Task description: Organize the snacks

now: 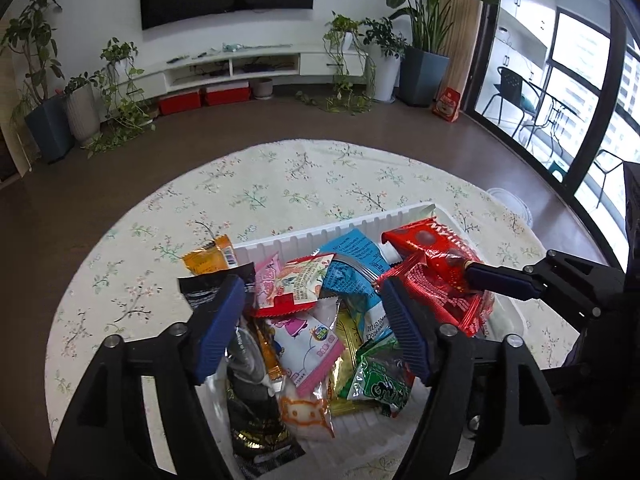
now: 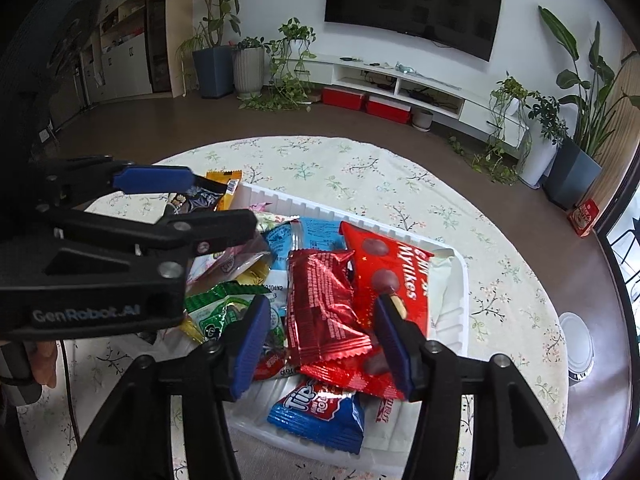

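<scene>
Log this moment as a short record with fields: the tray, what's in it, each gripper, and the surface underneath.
container: white tray, ribbed walls, heaped with snack packets
right side of tray: red Mylikes bag and crinkled red packet
near corner: blue Tip packet
outside tray: orange packet lying against its wall
left gripper: open, above the pink, green and gold packets
right gripper: open, straddling the crinkled red packet
surface: floral tablecloth on a round table

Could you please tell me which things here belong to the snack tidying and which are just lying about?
Belong to the job:
white tray
red packets
blue packet
green packet
orange packet

Just lying about:
flowered tablecloth
clear lid
houseplants
television
</scene>
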{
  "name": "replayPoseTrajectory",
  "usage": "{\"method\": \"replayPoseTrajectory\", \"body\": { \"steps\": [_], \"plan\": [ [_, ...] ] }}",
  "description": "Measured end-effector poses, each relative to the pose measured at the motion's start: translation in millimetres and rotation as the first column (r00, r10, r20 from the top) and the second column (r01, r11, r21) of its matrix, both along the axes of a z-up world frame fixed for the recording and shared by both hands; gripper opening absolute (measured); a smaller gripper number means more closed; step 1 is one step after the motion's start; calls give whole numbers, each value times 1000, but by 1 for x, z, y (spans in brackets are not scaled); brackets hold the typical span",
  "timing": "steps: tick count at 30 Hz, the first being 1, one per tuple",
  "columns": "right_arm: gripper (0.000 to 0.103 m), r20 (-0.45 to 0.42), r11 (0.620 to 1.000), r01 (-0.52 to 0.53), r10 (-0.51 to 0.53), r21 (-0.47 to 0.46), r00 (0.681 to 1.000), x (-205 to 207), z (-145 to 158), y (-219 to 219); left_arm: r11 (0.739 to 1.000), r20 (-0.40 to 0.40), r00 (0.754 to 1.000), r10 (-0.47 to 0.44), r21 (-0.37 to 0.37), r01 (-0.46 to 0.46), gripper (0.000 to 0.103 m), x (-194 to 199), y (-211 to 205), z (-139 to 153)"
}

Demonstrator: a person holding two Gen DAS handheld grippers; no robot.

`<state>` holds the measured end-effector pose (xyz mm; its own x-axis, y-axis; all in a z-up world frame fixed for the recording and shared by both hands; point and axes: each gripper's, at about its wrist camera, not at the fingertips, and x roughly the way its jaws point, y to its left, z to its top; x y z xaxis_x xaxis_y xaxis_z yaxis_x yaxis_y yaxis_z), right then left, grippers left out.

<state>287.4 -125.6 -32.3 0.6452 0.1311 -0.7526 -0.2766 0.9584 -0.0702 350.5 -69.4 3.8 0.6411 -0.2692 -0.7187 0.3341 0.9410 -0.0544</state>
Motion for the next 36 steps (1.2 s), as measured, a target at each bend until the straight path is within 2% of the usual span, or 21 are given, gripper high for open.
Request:
{"method": "replayPoseTrajectory", "body": {
  "steps": [2, 4, 7, 11, 13, 15, 18, 19, 21, 28, 32, 36],
  "plan": [
    [64, 26, 1000, 16, -16, 14, 1000, -7, 8, -5, 1000, 30, 999, 16, -10, -16, 79, -11, 5, 9],
    [76, 75, 999, 31, -33, 28, 997, -20, 19, -9, 999, 63, 997, 37, -18, -36, 96, -25, 13, 19],
    [89, 159, 997, 61, -68, 52, 985, -47, 33, -17, 998, 142, 989, 47, -49, -41, 102, -55, 22, 35],
    [96, 217, 988, 95, -120, 121, 969, -85, 37, -27, 997, 231, 972, 38, -67, -23, 103, -105, 25, 47],
    [98, 237, 981, 108, -145, 162, 961, -102, 36, -31, 999, 265, 963, 46, -32, -39, 103, -133, 21, 52],
    [99, 248, 970, 129, -179, 205, 952, -120, 31, -35, 995, 309, 946, 95, 6, -102, 103, -160, 18, 55],
    [99, 236, 956, 156, -217, 250, 947, -139, 22, -40, 967, 361, 909, 210, 59, -247, 103, -201, 14, 55],
    [99, 234, 954, 161, -222, 251, 947, -141, 22, -41, 958, 363, 900, 241, 61, -281, 103, -211, 14, 56],
    [99, 244, 953, 171, -232, 248, 942, -151, 22, -41, 944, 331, 899, 287, 61, -324, 103, -224, 17, 56],
    [100, 271, 951, 218, -274, 220, 923, -182, 23, -39, 925, 277, 890, 363, 11, -381, 103, -252, 32, 59],
    [100, 241, 947, 253, -297, 197, 924, -197, 22, -34, 919, 271, 887, 374, 22, -394, 103, -263, 33, 64],
    [100, 219, 943, 283, -317, 174, 923, -207, 26, -31, 921, 250, 894, 372, 21, -389, 103, -270, 32, 62]
  ]
}}
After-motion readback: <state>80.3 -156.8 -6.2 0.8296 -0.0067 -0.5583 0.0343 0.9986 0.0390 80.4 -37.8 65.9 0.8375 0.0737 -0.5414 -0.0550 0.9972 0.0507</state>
